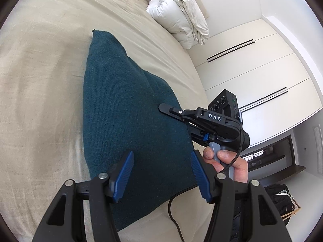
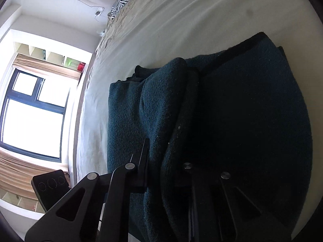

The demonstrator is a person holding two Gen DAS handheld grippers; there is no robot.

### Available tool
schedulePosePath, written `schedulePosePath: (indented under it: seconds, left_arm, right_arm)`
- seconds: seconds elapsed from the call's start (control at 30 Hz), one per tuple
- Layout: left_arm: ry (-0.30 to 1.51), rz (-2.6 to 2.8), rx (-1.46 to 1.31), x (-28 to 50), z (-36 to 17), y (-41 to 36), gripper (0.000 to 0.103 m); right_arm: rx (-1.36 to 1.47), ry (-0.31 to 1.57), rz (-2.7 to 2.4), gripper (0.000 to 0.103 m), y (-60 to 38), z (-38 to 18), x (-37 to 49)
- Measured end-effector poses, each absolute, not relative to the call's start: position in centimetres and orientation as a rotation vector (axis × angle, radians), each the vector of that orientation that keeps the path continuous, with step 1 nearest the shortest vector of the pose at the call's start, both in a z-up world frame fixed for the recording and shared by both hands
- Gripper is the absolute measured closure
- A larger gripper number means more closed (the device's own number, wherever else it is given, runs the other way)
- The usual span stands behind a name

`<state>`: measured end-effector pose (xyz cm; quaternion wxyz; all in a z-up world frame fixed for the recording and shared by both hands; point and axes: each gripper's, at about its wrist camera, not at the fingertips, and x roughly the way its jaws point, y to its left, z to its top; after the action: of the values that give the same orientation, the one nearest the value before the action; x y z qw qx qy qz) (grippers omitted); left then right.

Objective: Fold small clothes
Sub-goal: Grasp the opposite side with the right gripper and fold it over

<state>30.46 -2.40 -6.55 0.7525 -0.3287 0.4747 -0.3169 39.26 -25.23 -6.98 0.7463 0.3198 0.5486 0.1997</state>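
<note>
Right wrist: right gripper (image 2: 161,173) jaws pinch the teal garment (image 2: 232,109).

Bright window (image 2: 34,119) glare, fisheye-warped edges

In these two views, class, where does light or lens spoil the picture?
Left wrist view: evenly lit, but fisheye bends the wardrobe doors. Right wrist view: the window glares white, leaving the teal garment nearly black.
</note>
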Motion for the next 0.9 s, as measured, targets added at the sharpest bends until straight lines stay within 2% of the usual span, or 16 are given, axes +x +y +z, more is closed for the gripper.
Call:
schedulePosePath:
  seconds: [0.27,0.47,0.53,0.7,0.8,0.87,0.9]
  left_arm:
    - [1.026,-0.727,-0.68,30.1,-5.7,-3.9,0.041]
    - [1.049,-0.721,-0.637,30.2,-6.1,-4.9,0.039]
    - [1.057,-0.723,-0.636,30.1,-6.4,-5.1,0.039]
    - [1.03,-0.724,-0.596,30.0,-5.6,-5.6,0.039]
    - [0.998,-0.73,-0.572,30.2,-4.7,-6.1,0.039]
    - [0.989,-0.737,-0.546,30.4,-4.4,-7.0,0.039]
    - [0.981,-0.74,-0.535,30.5,-4.4,-7.4,0.039]
  right_arm:
    - [0.714,1.121,0.435,0.091,-31.5,-2.4,38.3]
    - [0.754,1.179,0.271,0.091,-37.0,-7.1,37.3]
    - [0.837,1.147,0.297,0.091,-38.1,-8.2,36.8]
    - [0.895,1.152,0.312,0.082,-39.5,-7.3,35.6]
    - [0.896,1.108,0.313,0.072,-40.6,-6.0,34.5]
    - [0.897,1.091,0.304,0.053,-40.9,-5.3,33.7]
    - [0.887,1.09,0.303,0.053,-40.9,-4.9,33.2]
